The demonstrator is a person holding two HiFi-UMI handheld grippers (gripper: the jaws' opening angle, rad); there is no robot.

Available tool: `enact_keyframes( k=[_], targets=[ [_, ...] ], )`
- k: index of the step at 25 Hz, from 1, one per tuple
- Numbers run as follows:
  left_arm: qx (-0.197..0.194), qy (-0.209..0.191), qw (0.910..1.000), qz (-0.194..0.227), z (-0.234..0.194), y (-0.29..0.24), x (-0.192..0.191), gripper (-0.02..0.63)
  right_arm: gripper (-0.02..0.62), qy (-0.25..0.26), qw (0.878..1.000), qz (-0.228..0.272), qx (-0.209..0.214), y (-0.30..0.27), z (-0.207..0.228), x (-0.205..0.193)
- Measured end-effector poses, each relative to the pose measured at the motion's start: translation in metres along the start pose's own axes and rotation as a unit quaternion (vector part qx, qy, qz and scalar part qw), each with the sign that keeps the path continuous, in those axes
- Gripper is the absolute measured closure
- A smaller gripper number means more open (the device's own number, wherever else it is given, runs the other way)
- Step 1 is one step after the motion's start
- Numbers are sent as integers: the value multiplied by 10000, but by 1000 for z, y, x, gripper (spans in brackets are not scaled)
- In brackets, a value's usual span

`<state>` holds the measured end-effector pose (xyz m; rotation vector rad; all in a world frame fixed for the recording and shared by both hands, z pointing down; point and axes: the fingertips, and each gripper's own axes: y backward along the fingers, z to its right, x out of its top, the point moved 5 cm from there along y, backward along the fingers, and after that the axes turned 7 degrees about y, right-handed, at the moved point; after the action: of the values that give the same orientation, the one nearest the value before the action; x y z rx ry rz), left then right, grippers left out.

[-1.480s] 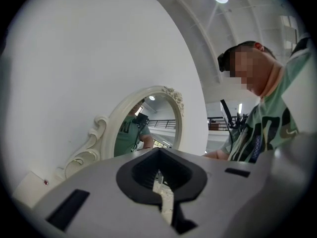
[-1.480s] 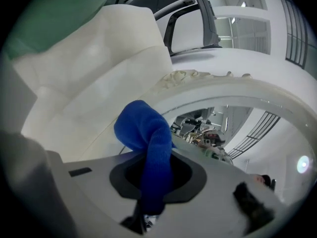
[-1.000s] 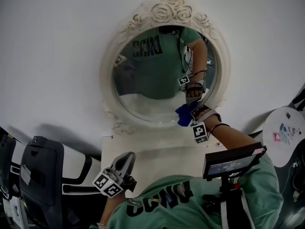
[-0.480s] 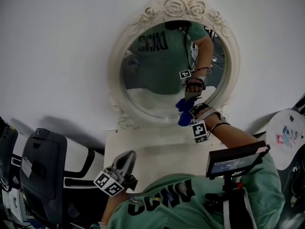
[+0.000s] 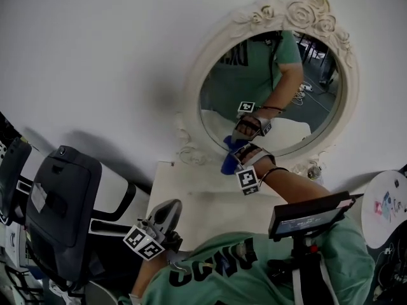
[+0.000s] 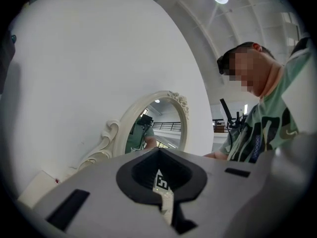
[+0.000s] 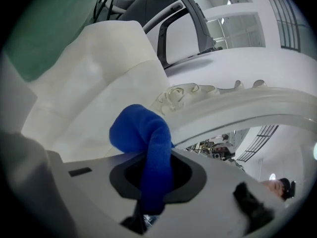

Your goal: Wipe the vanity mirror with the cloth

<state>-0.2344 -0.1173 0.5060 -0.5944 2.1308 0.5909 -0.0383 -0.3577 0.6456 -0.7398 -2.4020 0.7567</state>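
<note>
Right gripper: fingers clamped on a blue cloth, which passes up between them and bulges out in a rounded fold just beyond the fingertips; the fold lies at the lower left rim of the vanity mirror, over the carved white frame; whether it touches the glass cannot be told. The glass stands directly ahead of these fingers and reflects the gripper, its marker cube and the person's forearm; the rose carving crowns the frame well beyond the fingertips. Below the fingers lies the white vanity top, bare where visible. Left gripper: fingers together with nothing between them, held low near the person's green shirt and well apart from the mirror; in its own view the mirror stands beyond the closed fingertips, against the white wall. To the left of the left fingers sits a black-and-white apparatus, close beside the vanity. Behind the right fingers, a small screen on a chest mount overlaps the forearm; a round white table lies further right.
</note>
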Motion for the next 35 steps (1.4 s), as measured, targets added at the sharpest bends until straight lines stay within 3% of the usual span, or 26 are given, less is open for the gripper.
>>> enact_keyframes(
  k=[5,10,16,20,23,26,30,33,35],
  targets=[
    [146,79,9998,61,-19,14,6,606,546,103,9999,-111,-23,-12,-3,-1],
    [-101,181,9998,-10,-30,7,12,606,546,218,9977,-564,291,-8,-42,-24],
    [-475,386,9978,-244,-43,-1,18,606,548,-166,9878,-1278,875,10,-90,-77],
    [-713,422,9954,-475,-45,-2,18,606,548,-468,9764,-1806,1084,26,-101,-105],
    [-687,318,9957,-539,-44,-2,19,606,548,-862,9691,-2006,1150,30,-101,-114],
    [-680,179,9964,-480,-23,-9,16,606,548,-1343,9683,-1832,1043,36,-97,-107],
    [-618,-23,9974,-373,23,-26,-6,606,548,-2174,9680,-1196,386,86,-91,-100],
    [-523,4,9980,-368,55,-43,-32,606,548,-3110,9481,-647,-113,140,-99,-104],
    [-520,-67,9974,-495,74,-58,-48,606,548,-3879,9206,-227,-401,178,-110,-107]
  ],
)
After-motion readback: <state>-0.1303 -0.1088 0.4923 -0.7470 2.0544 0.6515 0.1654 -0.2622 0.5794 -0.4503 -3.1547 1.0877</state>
